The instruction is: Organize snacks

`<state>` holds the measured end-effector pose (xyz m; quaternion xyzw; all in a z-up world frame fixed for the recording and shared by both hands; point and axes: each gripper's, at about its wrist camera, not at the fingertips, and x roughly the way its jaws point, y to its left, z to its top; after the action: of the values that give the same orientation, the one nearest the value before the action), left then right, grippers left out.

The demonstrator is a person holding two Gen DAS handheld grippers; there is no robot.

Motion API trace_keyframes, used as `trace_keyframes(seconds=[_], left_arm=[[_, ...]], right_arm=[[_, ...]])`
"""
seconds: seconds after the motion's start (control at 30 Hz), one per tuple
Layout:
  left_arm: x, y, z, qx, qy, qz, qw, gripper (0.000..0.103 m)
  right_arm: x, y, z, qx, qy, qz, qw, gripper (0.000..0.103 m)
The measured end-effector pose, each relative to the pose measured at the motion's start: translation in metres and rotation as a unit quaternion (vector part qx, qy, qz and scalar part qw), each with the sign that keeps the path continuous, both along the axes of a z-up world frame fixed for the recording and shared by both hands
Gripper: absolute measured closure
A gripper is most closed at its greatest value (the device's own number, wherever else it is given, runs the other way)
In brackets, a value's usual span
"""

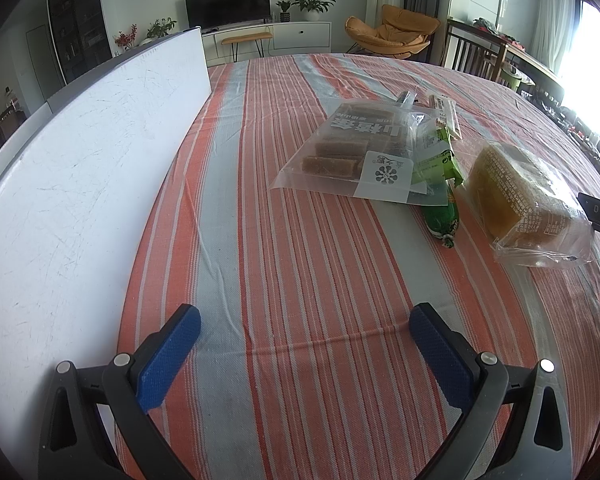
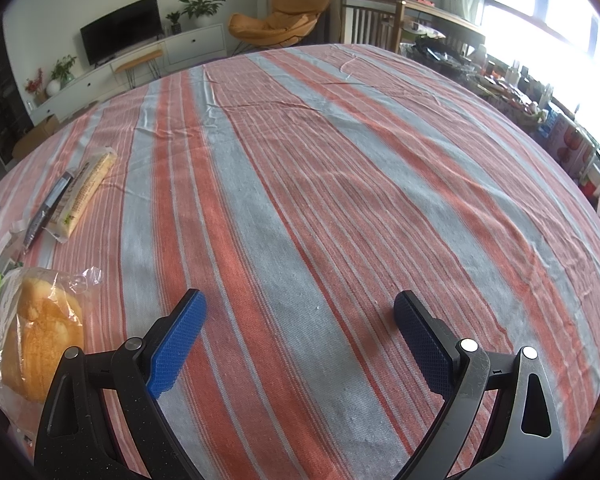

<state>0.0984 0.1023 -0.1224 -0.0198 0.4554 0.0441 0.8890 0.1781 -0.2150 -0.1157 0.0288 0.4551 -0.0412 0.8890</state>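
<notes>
Striped cloth (image 1: 300, 240) in orange, grey and white covers the table, creased in places. Both grippers hang over bare cloth with nothing between their blue pads. In the left wrist view the left gripper (image 1: 305, 322) has its jaws spread wide, and a white board (image 1: 88, 168) stands along the left side of the table. The snacks lie in a loose group to the right and farther off: a flat clear bag (image 1: 348, 156) of brown bars with grey printing, a green pack (image 1: 440, 184) partly tucked under that bag's right edge and poking out toward the near side, and just to the right a wrapped bread (image 1: 516, 196) in crinkled clear film. Beyond the bag, two slim packets peek out — a dark stick (image 1: 405, 99) and a tan cracker pack (image 1: 446, 114). At the far right edge a dark part marked "DAS" shows, touching or just beside the bread's wrapper; I cannot tell which. In the right wrist view the right gripper (image 2: 300, 318) is likewise wide open — its left finger sits just beside the bread (image 2: 40, 344), apart from it as far as I can tell. The cracker pack (image 2: 85, 194) and dark stick (image 2: 48, 210) lie side by side at the far left, well apart from the gripper. Far behind the table are a TV (image 2: 120, 28), potted plants and an orange chair (image 2: 276, 20).
</notes>
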Motion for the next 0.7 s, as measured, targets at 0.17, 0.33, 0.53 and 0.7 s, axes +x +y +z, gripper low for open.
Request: trace_keyframes(seconds=[0.17, 0.33, 0.53, 0.7], left_arm=[[0.0, 0.0, -0.001, 0.0, 0.0, 0.0, 1.0, 0.0], [0.0, 0.0, 0.0, 0.0, 0.0, 0.0, 1.0, 0.0], [-0.001, 0.0, 0.002, -0.002, 0.0, 0.0, 1.0, 0.0], [-0.007, 0.0, 0.006, -0.005, 0.014, -0.021, 0.9997, 0.0]], right_arm=[[-0.056, -0.019, 0.017, 0.054, -0.061, -0.042, 0.996, 0.008], [-0.098, -0.009, 0.031, 0.074, -0.101, -0.015, 0.992, 0.008], [-0.087, 0.006, 0.022, 0.04, -0.077, 0.003, 0.996, 0.008], [-0.083, -0.001, 0.015, 0.059, -0.055, -0.001, 0.997, 0.008]])
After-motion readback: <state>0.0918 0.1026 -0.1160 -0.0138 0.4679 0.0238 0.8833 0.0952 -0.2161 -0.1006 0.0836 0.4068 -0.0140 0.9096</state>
